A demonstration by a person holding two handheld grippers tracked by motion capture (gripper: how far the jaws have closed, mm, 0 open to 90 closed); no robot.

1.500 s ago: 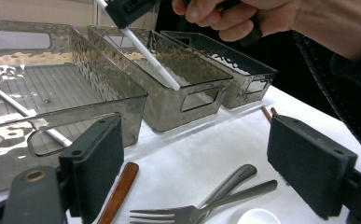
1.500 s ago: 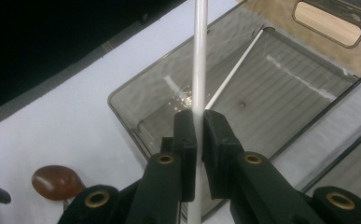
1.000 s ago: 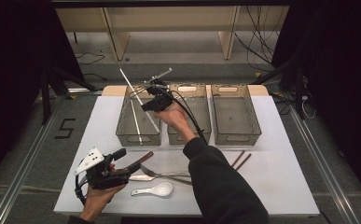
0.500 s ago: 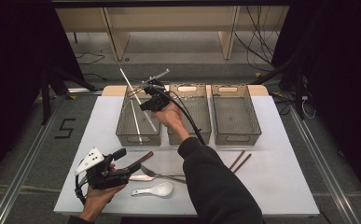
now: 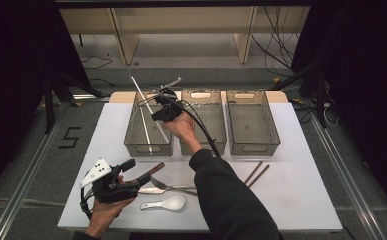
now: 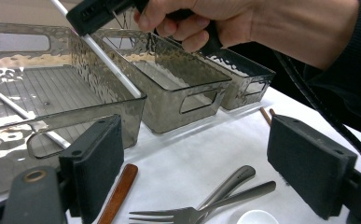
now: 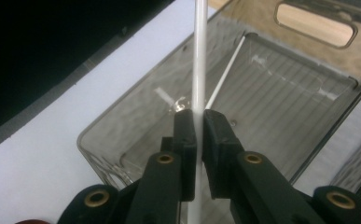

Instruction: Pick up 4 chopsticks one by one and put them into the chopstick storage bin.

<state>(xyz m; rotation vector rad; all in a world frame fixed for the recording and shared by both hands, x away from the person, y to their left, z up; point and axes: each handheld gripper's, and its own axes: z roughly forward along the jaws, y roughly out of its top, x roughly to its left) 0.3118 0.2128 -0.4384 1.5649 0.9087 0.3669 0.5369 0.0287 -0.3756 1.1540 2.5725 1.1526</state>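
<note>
On the left, my left gripper (image 5: 131,172) hovered low over the near edge of the white table (image 5: 301,200), jaws standing wide with nothing between them, above the wooden-handled utensil (image 6: 117,193), the fork (image 6: 194,212) and the white spoon (image 5: 165,203). Further in, my right gripper (image 7: 198,119) was pinched tight on a white chopstick (image 7: 199,56), holding it slanted over the leftmost of three smoky plastic bins (image 5: 132,132), its lower end down inside the bin. A second white chopstick (image 5: 145,131) already lay along that bin's floor. I judged I was mid-placement, sorting cutlery by kind. The next move called for lowering the stick until it lay nearly flat beside its mate, then easing the jaws apart. To the right, a brown pair of chopsticks (image 5: 257,173) waited on the table in front of the other bins.
</note>
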